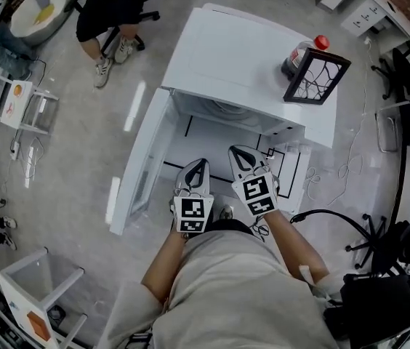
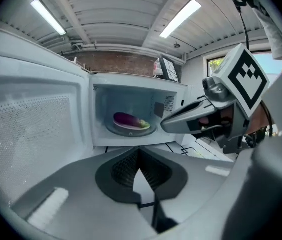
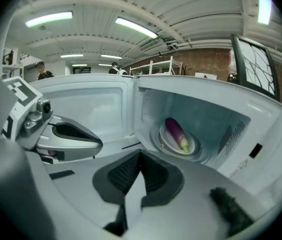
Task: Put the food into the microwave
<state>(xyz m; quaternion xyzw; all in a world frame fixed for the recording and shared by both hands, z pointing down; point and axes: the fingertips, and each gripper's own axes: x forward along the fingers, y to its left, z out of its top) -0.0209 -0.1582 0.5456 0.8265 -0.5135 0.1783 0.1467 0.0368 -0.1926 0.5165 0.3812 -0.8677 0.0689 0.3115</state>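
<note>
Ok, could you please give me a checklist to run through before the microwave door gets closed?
1. Eggplant lies on the plate inside the microwave: ok.
2. Left gripper shut and empty: ok.
3. Right gripper shut and empty: ok.
4. Both grippers outside the cavity: ok.
5. Door shut: not ok, it stands wide open.
</note>
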